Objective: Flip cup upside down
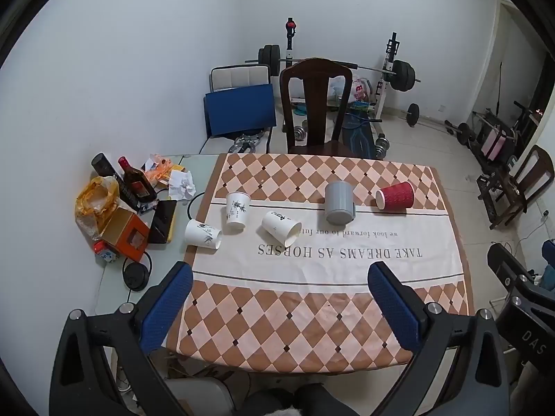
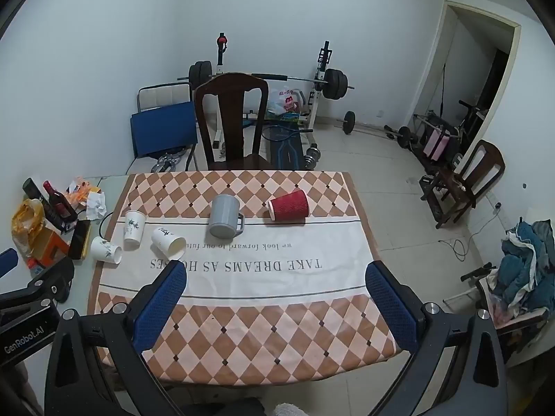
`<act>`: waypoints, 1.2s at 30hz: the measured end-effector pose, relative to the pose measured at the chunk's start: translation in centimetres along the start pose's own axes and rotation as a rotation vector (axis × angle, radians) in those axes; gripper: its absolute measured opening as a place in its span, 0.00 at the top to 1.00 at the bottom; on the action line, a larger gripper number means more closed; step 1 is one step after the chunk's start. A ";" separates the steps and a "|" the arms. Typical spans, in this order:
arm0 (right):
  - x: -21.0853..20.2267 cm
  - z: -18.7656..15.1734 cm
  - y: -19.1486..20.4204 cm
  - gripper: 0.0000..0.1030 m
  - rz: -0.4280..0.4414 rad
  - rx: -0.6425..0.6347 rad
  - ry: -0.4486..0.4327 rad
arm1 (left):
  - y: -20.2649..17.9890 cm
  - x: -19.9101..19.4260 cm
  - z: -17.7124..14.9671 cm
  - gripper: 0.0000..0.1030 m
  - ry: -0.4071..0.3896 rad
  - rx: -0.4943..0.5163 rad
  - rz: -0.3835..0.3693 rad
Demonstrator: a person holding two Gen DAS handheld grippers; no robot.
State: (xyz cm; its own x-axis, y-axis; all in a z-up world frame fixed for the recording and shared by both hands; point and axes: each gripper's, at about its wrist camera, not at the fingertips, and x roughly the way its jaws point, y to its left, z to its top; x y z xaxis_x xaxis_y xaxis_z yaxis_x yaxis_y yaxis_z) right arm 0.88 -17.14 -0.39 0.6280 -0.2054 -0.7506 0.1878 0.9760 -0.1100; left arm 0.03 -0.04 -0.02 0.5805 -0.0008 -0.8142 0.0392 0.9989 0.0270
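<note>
Several cups are on the checked tablecloth (image 1: 312, 326). A red ribbed paper cup (image 1: 396, 195) (image 2: 289, 205) lies on its side at the right. A grey mug (image 1: 338, 203) (image 2: 225, 217) stands upside down in the middle. Two white paper cups lie on their sides, one at the left (image 1: 203, 234) (image 2: 105, 250) and one nearer the middle (image 1: 281, 228) (image 2: 169, 240). A third white cup (image 1: 237, 211) (image 2: 134, 230) stands upside down. My left gripper (image 1: 281, 274) and right gripper (image 2: 275, 274) are both open and empty, above the table's near edge, well short of the cups.
Clutter sits on the bare table at the left: a dark bottle (image 1: 136, 180), an orange box (image 1: 126, 234), a phone (image 1: 162, 221), crumpled paper (image 1: 182, 183). A wooden chair (image 1: 315, 104) stands behind the table. Weights and a bench fill the room behind.
</note>
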 end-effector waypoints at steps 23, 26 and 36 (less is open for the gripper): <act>-0.2 0.1 -0.4 0.00 -0.010 -0.006 -0.012 | 0.0 0.1 0.2 0.00 -0.008 -0.006 -0.018; -0.1 -0.1 -0.6 0.00 -0.010 -0.004 -0.013 | 0.0 0.0 0.2 0.00 -0.012 -0.007 -0.017; -0.2 0.2 -0.4 0.00 -0.005 -0.002 -0.015 | 0.0 -0.1 0.3 0.00 -0.018 -0.007 -0.022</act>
State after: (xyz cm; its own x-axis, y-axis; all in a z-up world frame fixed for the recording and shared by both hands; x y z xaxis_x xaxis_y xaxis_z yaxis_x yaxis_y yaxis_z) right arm 0.82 -17.46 -0.07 0.6384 -0.2112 -0.7401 0.1890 0.9752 -0.1152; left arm 0.26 -0.04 0.25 0.5938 -0.0234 -0.8043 0.0460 0.9989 0.0049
